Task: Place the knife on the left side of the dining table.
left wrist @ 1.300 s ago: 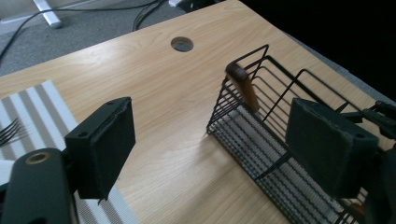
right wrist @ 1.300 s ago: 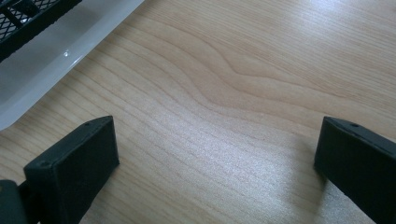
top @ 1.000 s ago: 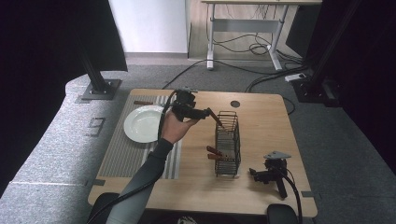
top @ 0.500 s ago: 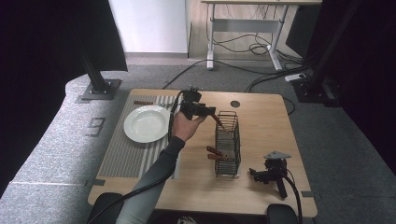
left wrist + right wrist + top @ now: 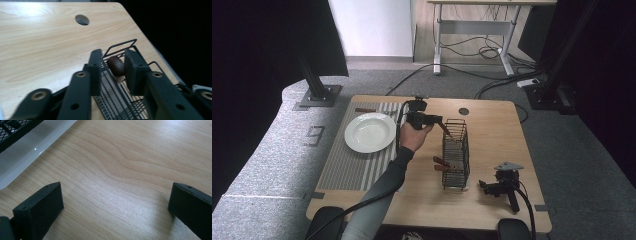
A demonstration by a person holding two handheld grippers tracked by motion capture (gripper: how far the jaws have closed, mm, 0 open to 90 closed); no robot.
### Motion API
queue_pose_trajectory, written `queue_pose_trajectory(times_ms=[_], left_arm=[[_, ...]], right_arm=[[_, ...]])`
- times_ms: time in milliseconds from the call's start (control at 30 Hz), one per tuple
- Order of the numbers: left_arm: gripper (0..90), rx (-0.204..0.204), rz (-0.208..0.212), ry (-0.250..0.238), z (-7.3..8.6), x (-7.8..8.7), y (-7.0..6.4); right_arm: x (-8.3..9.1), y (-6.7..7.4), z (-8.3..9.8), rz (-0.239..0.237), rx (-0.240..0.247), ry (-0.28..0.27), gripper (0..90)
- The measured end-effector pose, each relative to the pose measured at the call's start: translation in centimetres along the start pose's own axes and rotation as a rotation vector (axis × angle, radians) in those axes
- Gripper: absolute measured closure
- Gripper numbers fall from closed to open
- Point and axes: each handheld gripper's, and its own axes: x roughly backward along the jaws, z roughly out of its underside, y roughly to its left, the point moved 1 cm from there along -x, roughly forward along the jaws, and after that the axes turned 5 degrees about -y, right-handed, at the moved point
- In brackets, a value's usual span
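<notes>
Left gripper (image 5: pixel 111 72), jaws part-open and empty, straddles the brown-handled utensil (image 5: pixel 116 65) at frame centre, standing in the wire basket (image 5: pixel 117 100); right gripper (image 5: pixel 115 212) rests wide open.

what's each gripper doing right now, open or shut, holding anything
Left gripper: open over the wire basket, a brown-handled utensil between its jaws, not clamped.
Right gripper: open, empty, lying on the table.

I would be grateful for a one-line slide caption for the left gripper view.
Left tongs open above the black wire basket, a brown wooden handle between the jaws.
</notes>
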Motion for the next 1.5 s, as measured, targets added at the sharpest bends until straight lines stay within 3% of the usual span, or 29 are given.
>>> queue_pose_trajectory(times_ms=[100, 333, 567, 1067, 1500], left_arm=[[73.6, -0.003, 0.003, 0.002, 0.0, 0.0, -0.1], [77.4, -0.019, 0.066, -0.013, 0.0, 0.1, -0.7], [79.1, -0.037, 0.075, -0.050, -0.3, 0.9, -1.0], [80.2, -0.048, 0.109, -0.141, -2.1, 5.6, -1.2], [80.3, -0.050, 0.096, -0.198, -3.2, 9.7, -0.6]], right_arm=[[0.0, 0.0, 0.0, 0.000, 0.000, 0.000, 0.0], [0.0, 0.0, 0.0, 0.000, 0.000, 0.000, 0.0], [0.0, 0.0, 0.0, 0.000, 0.000, 0.000, 0.0], [0.0, 0.0, 0.0, 0.000, -0.002, 0.001, 0.0], [0.0, 0.0, 0.0, -0.001, -0.002, 0.002, 0.0]])
